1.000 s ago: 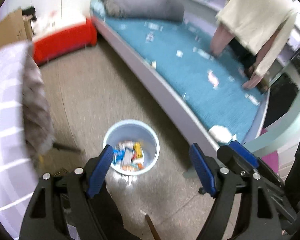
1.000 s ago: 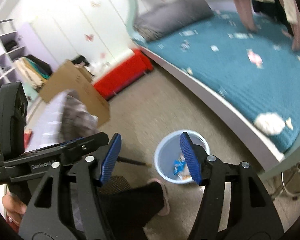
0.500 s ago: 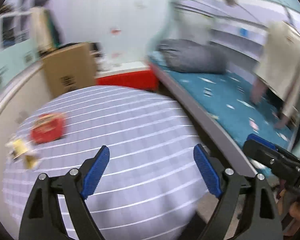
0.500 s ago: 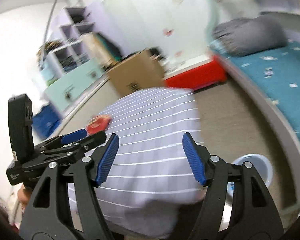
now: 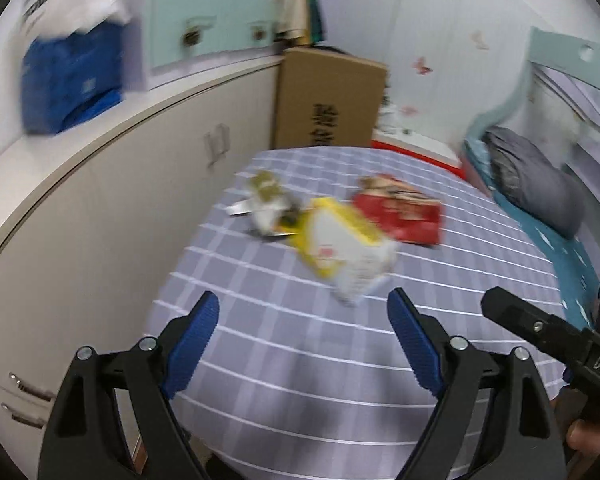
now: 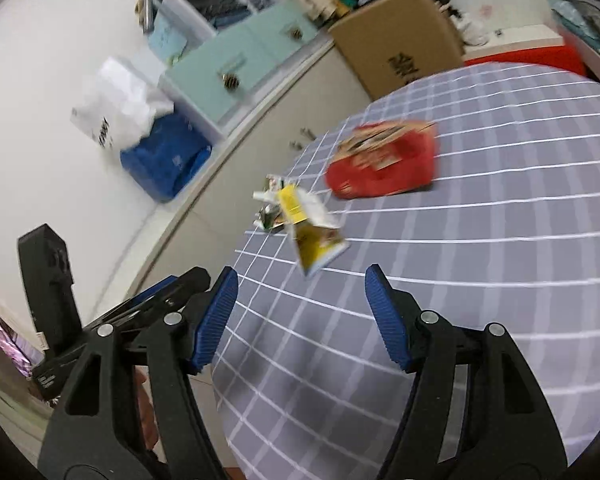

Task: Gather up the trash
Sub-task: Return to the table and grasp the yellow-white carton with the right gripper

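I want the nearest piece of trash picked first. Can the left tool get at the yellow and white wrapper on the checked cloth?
Probably yes. The left tool is open and empty, the yellow and white wrapper lies just ahead of it, and nothing stands between them.

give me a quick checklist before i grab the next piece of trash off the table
1. Left gripper open and empty: ok.
2. Right gripper open and empty: ok.
3. Trash in view on the checked tablecloth: ok. Yellow packet, red packet and small wrappers.
4. Yellow packet is nearest, ahead of both grippers: ok.
5. Packets lying apart or overlapping: cannot tell, the picture is blurred.
6. Bin within reach: cannot tell, not in view.
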A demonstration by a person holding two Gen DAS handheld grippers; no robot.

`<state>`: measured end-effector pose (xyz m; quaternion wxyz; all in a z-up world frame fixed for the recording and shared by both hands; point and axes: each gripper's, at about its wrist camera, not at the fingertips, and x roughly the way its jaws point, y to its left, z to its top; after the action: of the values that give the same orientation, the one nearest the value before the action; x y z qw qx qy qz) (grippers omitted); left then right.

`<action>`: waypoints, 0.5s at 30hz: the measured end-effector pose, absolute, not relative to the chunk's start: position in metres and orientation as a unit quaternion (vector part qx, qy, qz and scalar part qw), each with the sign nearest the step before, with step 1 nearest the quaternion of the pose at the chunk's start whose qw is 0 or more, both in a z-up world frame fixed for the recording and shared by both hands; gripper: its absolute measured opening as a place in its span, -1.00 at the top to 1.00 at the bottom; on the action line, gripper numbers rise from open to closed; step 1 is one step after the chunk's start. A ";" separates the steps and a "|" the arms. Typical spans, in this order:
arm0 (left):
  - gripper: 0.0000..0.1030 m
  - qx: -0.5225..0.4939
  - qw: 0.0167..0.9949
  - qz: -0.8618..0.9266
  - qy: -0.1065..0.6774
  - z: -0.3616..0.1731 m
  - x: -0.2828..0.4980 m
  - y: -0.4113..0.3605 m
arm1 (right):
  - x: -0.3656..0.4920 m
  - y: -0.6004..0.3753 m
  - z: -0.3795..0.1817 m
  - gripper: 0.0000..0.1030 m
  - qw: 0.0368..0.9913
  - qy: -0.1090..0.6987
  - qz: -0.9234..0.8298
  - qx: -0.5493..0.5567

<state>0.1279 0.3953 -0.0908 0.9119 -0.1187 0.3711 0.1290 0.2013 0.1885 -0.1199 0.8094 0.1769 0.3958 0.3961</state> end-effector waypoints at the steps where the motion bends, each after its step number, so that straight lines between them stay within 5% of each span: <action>1: -0.63 -0.121 0.909 0.135 0.374 -0.095 0.129 0.402 | 0.204 0.203 -0.124 -0.27 0.805 0.402 0.400 0.175; 13: -0.63 -0.154 0.894 0.158 0.390 -0.122 0.137 0.461 | 0.241 0.264 -0.149 -0.27 0.801 0.427 0.389 0.160; 15: -0.63 -0.155 0.893 0.155 0.394 -0.124 0.144 0.462 | 0.245 0.264 -0.153 -0.11 0.796 0.432 0.391 0.162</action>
<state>0.1442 0.4622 -0.1244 0.8926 -0.1547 0.3939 0.1554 0.2448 0.2645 -0.1529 0.7963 0.1621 0.4323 0.3908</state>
